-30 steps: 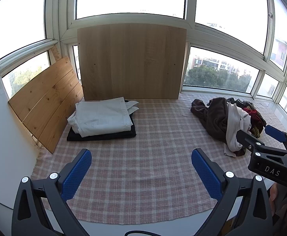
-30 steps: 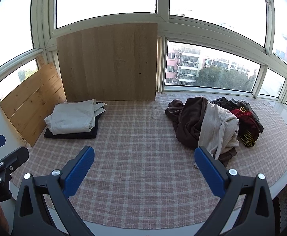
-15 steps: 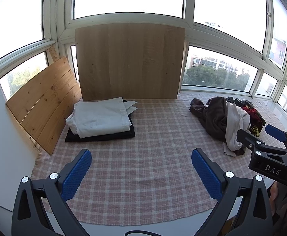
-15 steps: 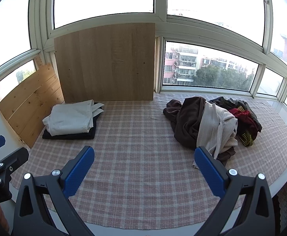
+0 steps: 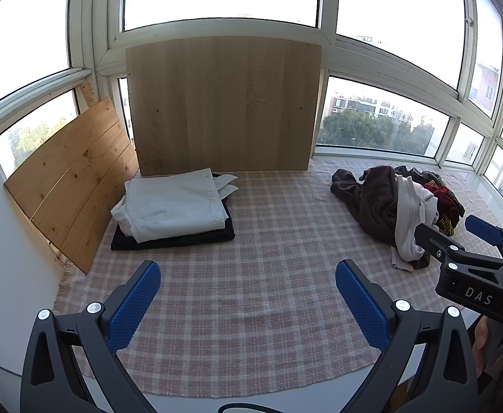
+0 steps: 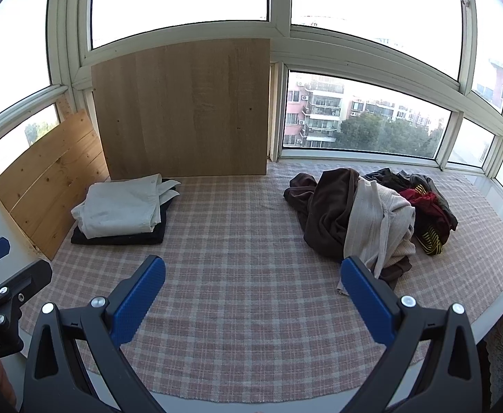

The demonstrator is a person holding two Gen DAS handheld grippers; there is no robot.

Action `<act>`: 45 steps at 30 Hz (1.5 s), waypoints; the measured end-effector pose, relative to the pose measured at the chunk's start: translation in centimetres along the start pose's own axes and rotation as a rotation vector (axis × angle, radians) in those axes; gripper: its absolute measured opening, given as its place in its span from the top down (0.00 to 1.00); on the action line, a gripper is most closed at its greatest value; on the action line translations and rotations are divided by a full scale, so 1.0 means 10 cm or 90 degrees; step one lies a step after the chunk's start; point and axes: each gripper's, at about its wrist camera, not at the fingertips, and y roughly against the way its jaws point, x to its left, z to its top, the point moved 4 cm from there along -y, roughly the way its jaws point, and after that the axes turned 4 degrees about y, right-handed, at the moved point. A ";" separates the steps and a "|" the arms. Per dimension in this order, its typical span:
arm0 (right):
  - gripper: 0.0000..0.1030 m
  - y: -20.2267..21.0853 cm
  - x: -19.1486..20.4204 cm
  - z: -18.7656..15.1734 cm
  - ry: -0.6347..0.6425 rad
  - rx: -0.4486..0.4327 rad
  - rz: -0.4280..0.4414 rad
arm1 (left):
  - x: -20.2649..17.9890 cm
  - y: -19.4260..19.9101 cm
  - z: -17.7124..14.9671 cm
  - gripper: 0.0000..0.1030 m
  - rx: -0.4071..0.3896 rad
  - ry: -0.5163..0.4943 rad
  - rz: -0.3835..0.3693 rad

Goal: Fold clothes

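Left wrist view: the left gripper [image 5: 248, 296] hovers over the checked cloth [image 5: 251, 309], jaws wide and empty. The right gripper [image 6: 253, 292] likewise has wide, empty jaws. Unfolded clothes [image 6: 368, 220] lie heaped toward the cloth's far right corner; a folded stack [image 5: 175, 210] sits near its far left corner.

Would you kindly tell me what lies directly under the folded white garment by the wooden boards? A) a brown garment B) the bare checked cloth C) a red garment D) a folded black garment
D: the folded white garment rests on a folded black garment, whose dark edge shows beneath it in both views.
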 end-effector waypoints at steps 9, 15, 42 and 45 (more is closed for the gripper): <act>0.00 -0.04 -0.02 0.01 -0.008 0.004 -0.007 | -0.03 -0.06 0.05 0.00 0.004 -0.014 -0.010; 0.00 -0.09 -0.04 0.01 -0.015 0.007 -0.016 | -0.07 -0.14 0.09 0.00 0.009 -0.026 -0.021; 0.00 -0.24 -0.37 -0.03 -0.077 0.029 -0.115 | -0.44 -0.59 0.28 0.00 0.040 -0.118 -0.128; 0.00 -0.26 -0.44 -0.05 -0.079 0.034 -0.123 | -0.52 -0.64 0.29 0.00 0.047 -0.125 -0.138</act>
